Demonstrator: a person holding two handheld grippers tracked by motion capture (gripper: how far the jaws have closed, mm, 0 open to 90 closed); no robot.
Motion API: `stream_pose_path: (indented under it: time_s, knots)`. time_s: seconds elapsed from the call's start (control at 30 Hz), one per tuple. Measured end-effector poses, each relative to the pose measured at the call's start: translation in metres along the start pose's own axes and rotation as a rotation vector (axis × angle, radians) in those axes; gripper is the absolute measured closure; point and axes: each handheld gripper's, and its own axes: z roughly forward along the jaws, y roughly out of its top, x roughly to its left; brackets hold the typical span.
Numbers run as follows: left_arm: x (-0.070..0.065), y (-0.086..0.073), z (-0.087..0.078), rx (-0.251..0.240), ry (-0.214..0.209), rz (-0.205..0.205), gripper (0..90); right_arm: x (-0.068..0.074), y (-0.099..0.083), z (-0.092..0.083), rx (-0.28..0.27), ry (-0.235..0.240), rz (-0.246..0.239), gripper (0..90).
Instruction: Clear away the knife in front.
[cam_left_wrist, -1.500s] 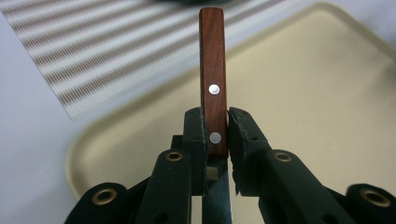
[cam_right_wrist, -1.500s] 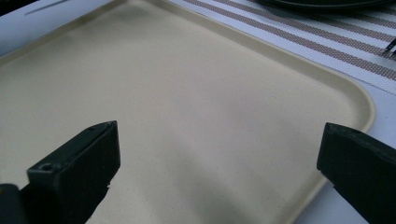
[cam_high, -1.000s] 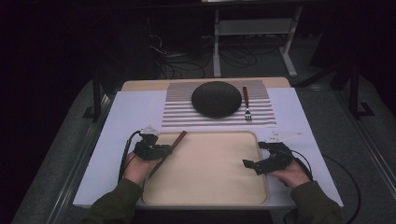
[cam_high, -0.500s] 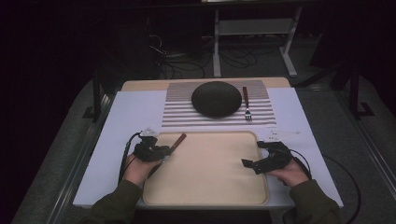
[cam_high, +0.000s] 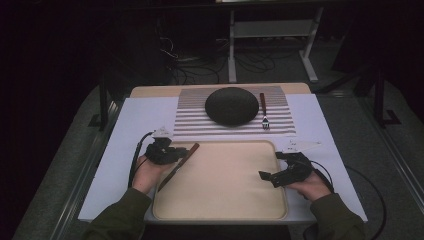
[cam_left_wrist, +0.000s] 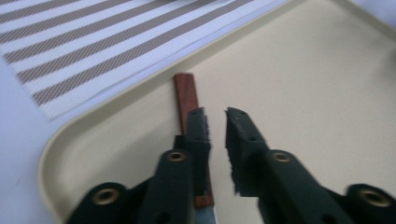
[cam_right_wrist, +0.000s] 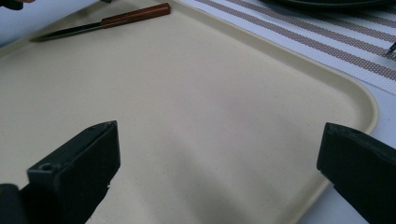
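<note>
A knife (cam_high: 182, 159) with a red-brown wooden handle (cam_left_wrist: 186, 95) lies slantwise in the near-left corner of a beige tray (cam_high: 220, 200). My left gripper (cam_high: 176, 152) sits low over that handle. Its jaws have just been closing and now stand shut but for a narrow slit (cam_left_wrist: 217, 114). Nothing is between them, and the handle runs under the left jaw. My right gripper (cam_high: 270, 165) hovers over the tray's right side, open wide with nothing between its fingers (cam_right_wrist: 217, 128). From there the knife (cam_right_wrist: 135, 15) shows at the far corner.
Beyond the tray a striped placemat (cam_high: 195, 122) carries a dark round plate (cam_high: 231, 105), with a fork (cam_high: 263, 112) to its right. White paper (cam_high: 125, 150) covers the table around the tray. The tray's raised rim (cam_left_wrist: 51, 154) curves close to the knife.
The left gripper's jaws look narrower over the knife than before. Knife, tray and right gripper stay where they were.
</note>
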Motion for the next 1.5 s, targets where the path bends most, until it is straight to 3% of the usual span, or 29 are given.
stream_pose_path:
  time_s: [0.07, 0.23, 0.5, 0.8, 1.03, 1.27, 1.5]
  knots:
    - [0.0, 0.004, 0.004, 0.014, -0.015, 0.004, 90.0, 0.0, -0.001, 0.0, 0.002, -0.001, 0.003, 0.0]
    - [-0.002, 0.012, 0.017, 0.05, -0.029, 0.033, 90.0, 0.0, -0.002, -0.002, -0.003, -0.002, 0.006, 0.0]
    - [-0.004, 0.013, 0.032, 0.087, -0.05, 0.041, 90.0, 0.0, -0.002, -0.002, -0.004, -0.001, 0.009, 0.0]
    - [-0.006, 0.01, 0.039, 0.112, -0.029, 0.054, 90.0, 0.0, -0.002, -0.002, -0.006, 0.001, 0.007, 0.0]
    - [-0.005, 0.01, 0.04, 0.103, -0.023, 0.065, 90.0, 0.0, -0.002, -0.002, -0.007, 0.003, 0.007, 0.0]
    - [0.006, 0.012, 0.044, 0.085, -0.003, 0.032, 90.0, 0.0, -0.001, -0.001, -0.013, 0.005, 0.017, 0.0]
    - [0.008, 0.01, 0.038, 0.095, 0.008, 0.038, 90.0, 0.0, 0.0, 0.0, -0.008, 0.003, 0.016, 0.0]
